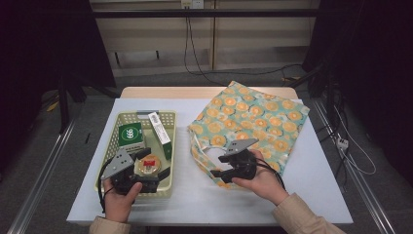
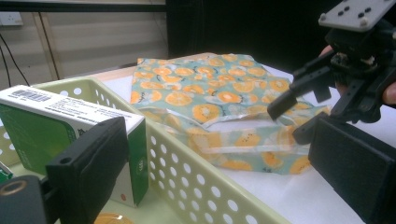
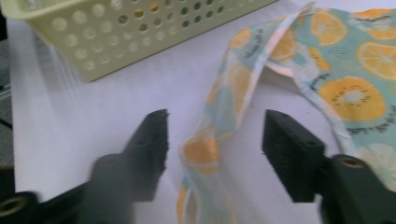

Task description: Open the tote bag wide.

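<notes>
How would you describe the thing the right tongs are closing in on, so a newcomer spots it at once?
On the white table, look right of the pale green perforated basket. There lies a flat fabric tote bag, and its strap stands between the right tongs, not yet pinched. It is the one soft thing, teal with orange slices.

The tote bag (image 1: 251, 119) is pale teal, printed all over with orange citrus slices. The basket (image 1: 106, 161) beside it is pale yellow-green, dotted with round holes. Inside the basket a dark green carton (image 1: 130, 134) bears a white "666", a long box (image 1: 161, 130) is green with a white barcoded face, and a round tin (image 1: 149, 165) shows a gold lid with red markings. The table cover (image 1: 195, 195) under the basket is plain white.
</notes>
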A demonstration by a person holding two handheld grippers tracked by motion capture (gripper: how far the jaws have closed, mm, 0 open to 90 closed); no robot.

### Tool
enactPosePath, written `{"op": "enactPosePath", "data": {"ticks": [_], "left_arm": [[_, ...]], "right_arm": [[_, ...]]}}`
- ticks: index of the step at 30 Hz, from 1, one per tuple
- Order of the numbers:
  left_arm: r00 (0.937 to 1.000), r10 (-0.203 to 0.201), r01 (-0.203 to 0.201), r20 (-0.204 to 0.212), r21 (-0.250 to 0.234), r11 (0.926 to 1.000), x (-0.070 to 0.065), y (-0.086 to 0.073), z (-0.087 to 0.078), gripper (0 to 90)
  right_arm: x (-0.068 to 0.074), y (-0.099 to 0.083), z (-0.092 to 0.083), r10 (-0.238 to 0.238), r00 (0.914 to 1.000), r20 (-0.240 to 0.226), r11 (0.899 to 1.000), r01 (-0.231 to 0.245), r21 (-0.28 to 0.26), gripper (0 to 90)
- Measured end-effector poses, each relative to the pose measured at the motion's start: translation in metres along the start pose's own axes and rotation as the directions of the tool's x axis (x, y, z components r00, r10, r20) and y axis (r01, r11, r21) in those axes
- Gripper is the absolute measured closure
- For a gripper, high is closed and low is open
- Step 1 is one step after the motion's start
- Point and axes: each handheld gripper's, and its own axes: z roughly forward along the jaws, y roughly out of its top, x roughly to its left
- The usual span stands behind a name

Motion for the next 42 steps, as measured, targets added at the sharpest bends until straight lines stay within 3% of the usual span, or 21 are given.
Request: {"op": "enactPosePath", "data": {"ticks": [4, 7, 11, 17, 21, 24, 32, 42], "left_arm": [[1.0, 0.001, -0.001, 0.002, 0.003, 1.0, 0.0, 0.0, 0.0, 5.1], [1.0, 0.002, -0.002, 0.003, 0.003, 1.0, 0.0, 0.0, 0.0, 5.1], [1.0, 0.0, 0.0, 0.001, 0.002, 1.0, 0.0, 0.0, 0.0, 5.1], [1.0, 0.001, -0.001, 0.003, 0.002, 1.0, 0.001, 0.0, 0.0, 5.1], [1.0, 0.006, -0.006, 0.003, -0.001, 1.0, 0.0, 0.001, 0.0, 5.1], [1.0, 0.004, -0.004, 0.003, -0.002, 1.0, 0.0, 0.001, 0.0, 5.1], [1.0, 0.004, -0.004, -0.001, -0.002, 1.0, 0.001, 0.001, -0.002, 5.1], [1.0, 0.002, -0.002, -0.002, -0.01, 1.0, 0.003, 0.002, -0.003, 5.1]], "right_arm": [[0.002, -0.001, 0.006, -0.011, 0.9999, 0.003, 1.0, 0.011, 0.018, 65.9], [0.002, -0.001, 0.006, -0.004, 0.9998, -0.02, 1.0, 0.004, 0.009, 79.3], [-0.001, -0.001, 0.005, 0.013, 0.9995, -0.03, 1.0, -0.013, -0.003, 88.5], [-0.016, 0.004, -0.008, 0.04, 0.9991, -0.012, 0.999, -0.04, -0.034, 89.4], [-0.035, 0.007, -0.017, 0.092, 0.9957, 0.003, 0.993, -0.092, -0.072, 89.8], [-0.051, 0.008, -0.023, 0.117, 0.9921, 0.045, 0.99, -0.113, -0.079, 89.9], [-0.092, 0.002, -0.033, 0.216, 0.9714, 0.098, 0.972, -0.205, -0.115, 89.9], [-0.134, -0.003, -0.041, 0.292, 0.9471, 0.133, 0.951, -0.273, -0.144, 89.9]]}}
